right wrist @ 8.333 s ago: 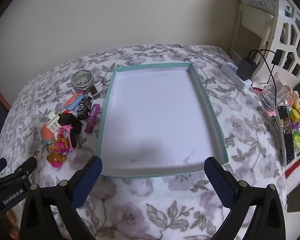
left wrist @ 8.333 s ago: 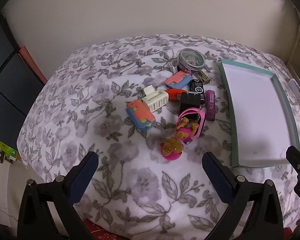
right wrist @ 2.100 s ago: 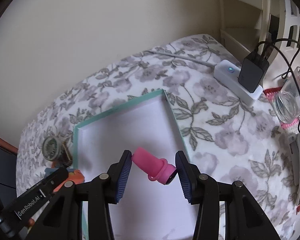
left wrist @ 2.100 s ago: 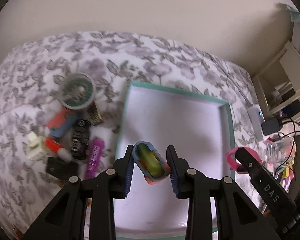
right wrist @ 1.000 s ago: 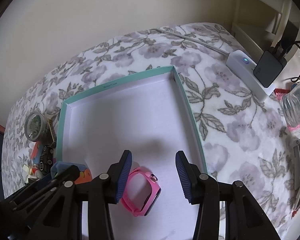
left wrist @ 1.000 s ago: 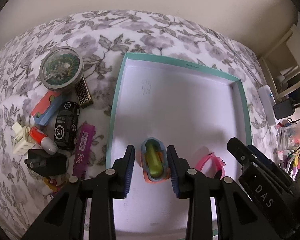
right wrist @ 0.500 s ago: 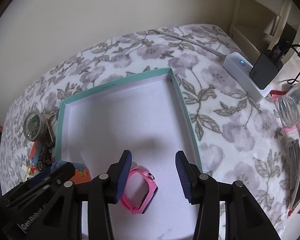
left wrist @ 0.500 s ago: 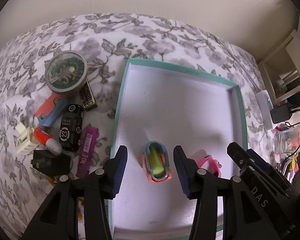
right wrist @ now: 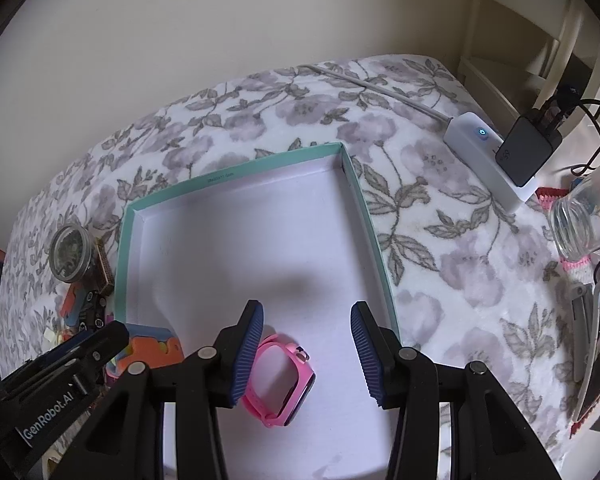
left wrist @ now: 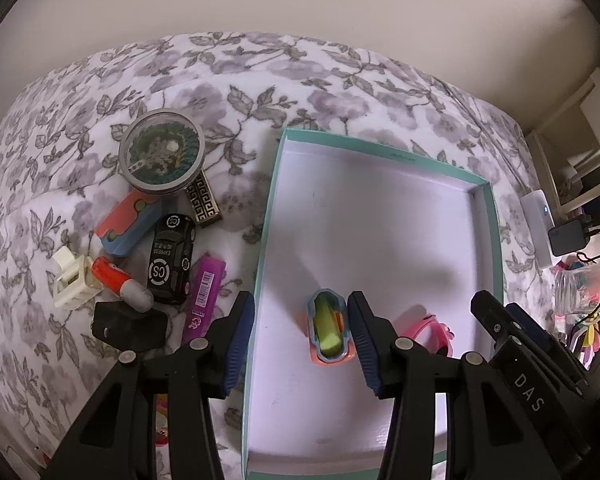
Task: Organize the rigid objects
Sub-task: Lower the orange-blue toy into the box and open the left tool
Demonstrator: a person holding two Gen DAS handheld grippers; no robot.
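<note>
A floral bedspread [left wrist: 260, 64] carries a teal tray [left wrist: 278, 184] under both jaws and small clutter [left wrist: 168, 256] left of them.

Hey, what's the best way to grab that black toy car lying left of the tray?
Take the black toy car across its narrow body, at the middle, coming straight down from above. It lies flat, roof up, with its long axis running toward the wall. An orange-capped tube lies close on one side and a purple bar on the other, so the jaws need to slip into those gaps.
</note>
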